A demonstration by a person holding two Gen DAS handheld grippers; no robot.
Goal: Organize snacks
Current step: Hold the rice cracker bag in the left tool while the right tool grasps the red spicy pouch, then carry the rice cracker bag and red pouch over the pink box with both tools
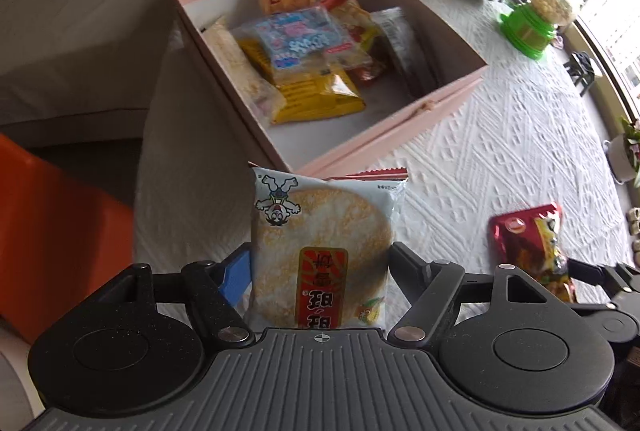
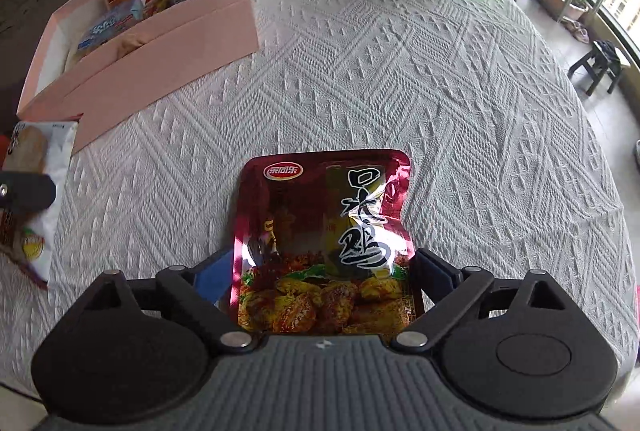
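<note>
Holding: left gripper [image 1: 320, 267] jaws clamp cracker pack [image 1: 320, 251] — bound for box [image 1: 384, 135].
Right gripper [image 2: 326, 275]: jaws wide, astride red pouch [image 2: 324, 243] on bench [image 2: 440, 91] — ungripped.

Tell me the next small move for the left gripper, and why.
Probably carry the rice cracker pack forward over the pink box and let go. The left gripper is shut on it, the box sits open just ahead with other snacks inside, and there looks to be bare floor near its front wall.
</note>
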